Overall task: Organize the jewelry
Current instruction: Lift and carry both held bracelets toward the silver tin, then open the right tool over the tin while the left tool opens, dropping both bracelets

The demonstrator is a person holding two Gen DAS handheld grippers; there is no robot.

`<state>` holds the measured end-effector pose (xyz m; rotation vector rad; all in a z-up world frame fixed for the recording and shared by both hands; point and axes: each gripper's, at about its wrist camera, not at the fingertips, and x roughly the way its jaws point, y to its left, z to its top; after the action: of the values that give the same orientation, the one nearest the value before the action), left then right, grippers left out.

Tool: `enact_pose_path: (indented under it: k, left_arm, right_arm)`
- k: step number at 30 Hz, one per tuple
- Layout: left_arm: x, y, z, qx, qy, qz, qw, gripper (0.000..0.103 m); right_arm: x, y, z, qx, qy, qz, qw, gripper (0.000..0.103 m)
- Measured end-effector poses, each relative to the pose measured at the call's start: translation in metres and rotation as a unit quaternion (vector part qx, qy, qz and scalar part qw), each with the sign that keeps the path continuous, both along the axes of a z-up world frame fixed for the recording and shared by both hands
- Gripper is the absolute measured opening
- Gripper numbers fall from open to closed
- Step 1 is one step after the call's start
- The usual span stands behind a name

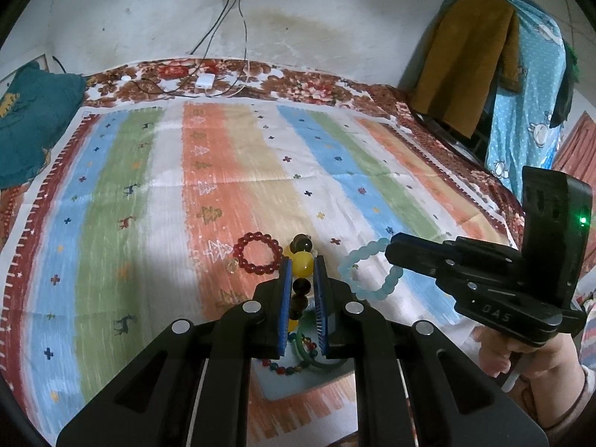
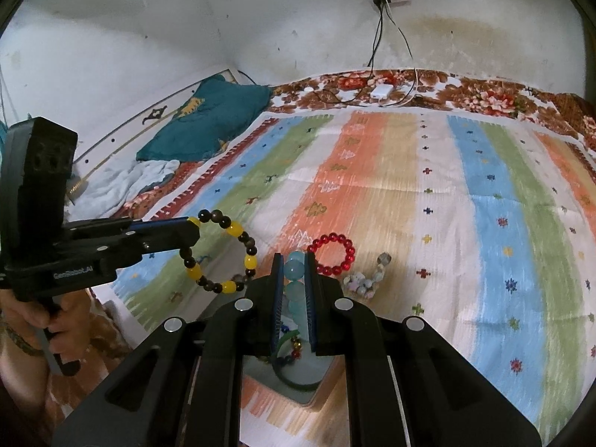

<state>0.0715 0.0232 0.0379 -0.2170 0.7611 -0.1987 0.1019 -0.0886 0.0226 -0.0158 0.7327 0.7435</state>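
Note:
My left gripper is shut on a yellow-and-brown bead bracelet, held above the striped cloth. From the right wrist view that bracelet hangs as a ring from the left gripper. My right gripper is shut on a pale blue bead bracelet; from the left wrist view that blue bracelet hangs from the right gripper. A red bead bracelet lies flat on the cloth just beyond both grippers. A pale mixed-bead bracelet lies right of it.
Under the grippers stands a pale tray with a green bangle and a multicolour bead bracelet in it. A teal pillow lies far left; a white charger with cables sits at the bed's far edge. Clothes hang at right.

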Motion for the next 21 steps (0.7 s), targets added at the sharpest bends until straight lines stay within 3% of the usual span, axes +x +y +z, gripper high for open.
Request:
enact_pose_path:
  k: [11, 13, 14, 15, 21]
  left_arm:
    - [-0.015, -0.009, -0.009, 0.004, 0.010, -0.009, 0.9999, 0.011]
    - [-0.014, -0.008, -0.012, 0.004, 0.016, -0.004, 0.9999, 0.011]
    - [-0.014, -0.007, -0.013, 0.003, 0.018, -0.001, 0.9998, 0.013]
    - [-0.013, -0.006, -0.014, 0.004, 0.020, 0.002, 0.9998, 0.020]
    - [-0.008, 0.003, -0.016, 0.008, 0.024, 0.027, 0.9993, 0.047]
  right_arm:
    - [-0.011, 0.003, -0.004, -0.009, 0.011, 0.008, 1.000, 0.012]
    - [-0.012, 0.002, -0.005, -0.012, 0.013, 0.007, 1.000, 0.020]
    - [-0.012, 0.001, -0.005, -0.012, 0.011, 0.004, 1.000, 0.033]
    - [-0.012, 0.000, -0.005, -0.011, 0.011, 0.000, 1.000, 0.040]
    - [0.002, -0.011, -0.011, -0.011, 0.024, -0.029, 0.999, 0.047]
